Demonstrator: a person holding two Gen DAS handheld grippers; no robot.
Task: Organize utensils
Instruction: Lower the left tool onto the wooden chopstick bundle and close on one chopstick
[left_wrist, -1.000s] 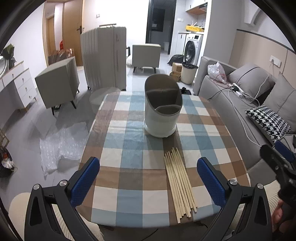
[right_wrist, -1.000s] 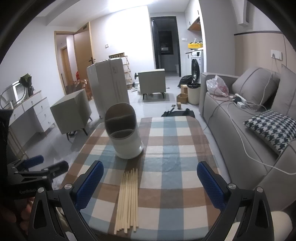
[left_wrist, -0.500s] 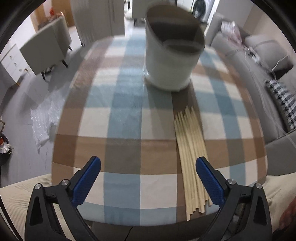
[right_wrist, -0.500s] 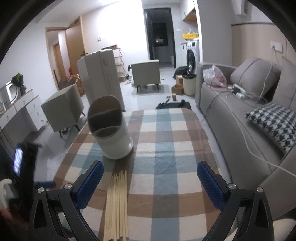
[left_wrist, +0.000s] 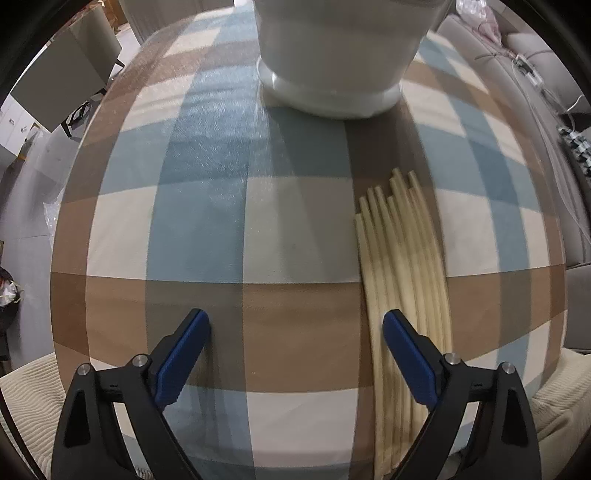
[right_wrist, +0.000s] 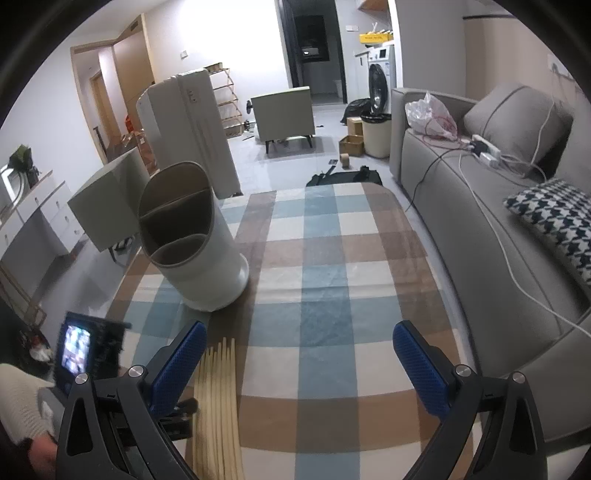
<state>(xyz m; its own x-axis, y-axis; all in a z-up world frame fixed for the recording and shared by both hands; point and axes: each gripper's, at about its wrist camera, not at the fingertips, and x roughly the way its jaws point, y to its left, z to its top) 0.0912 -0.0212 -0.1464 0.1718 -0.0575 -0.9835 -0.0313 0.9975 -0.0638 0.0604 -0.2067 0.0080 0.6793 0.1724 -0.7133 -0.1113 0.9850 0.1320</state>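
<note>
Left gripper (left_wrist: 295, 328) pointed straight down over the near part of the desk (left_wrist: 207, 229), jaws closing but with only checked cloth between them, no utensil gripped. Right-hand pad of that gripper standing at the inner edge of the chopsticks (left_wrist: 402, 266), the bundle itself just outside the gap, so the tool probably set low here to sweep or pinch the sticks from their near end (a judgement, not something shown). Chopsticks lying flat in a tight, roughly parallel sheaf, pale bamboo colour, far tips staggered and fanned a little, near ends running toward the desk edge under the gripper body. Beyond the tips, well apart from them, the holder (left_wrist: 332, 55) standing upright on a brown check, white, round, with a broader foot ring; in the right wrist view the same holder (right_wrist: 192, 243) showing a slanted rim and divided compartments, all apparently bare inside. Placement sensible for the job: sticks pointing toward the holder, ready for lifting and dropping into a compartment. Right gripper (right_wrist: 299, 350) angled down over the desk, jaws wide apart and holding nothing, the chopstick bundle by its left pad, likely waiting to assist. Sofa (right_wrist: 480, 229) alongside the desk. None of the sorting done yet, judging by the bare holder.
</note>
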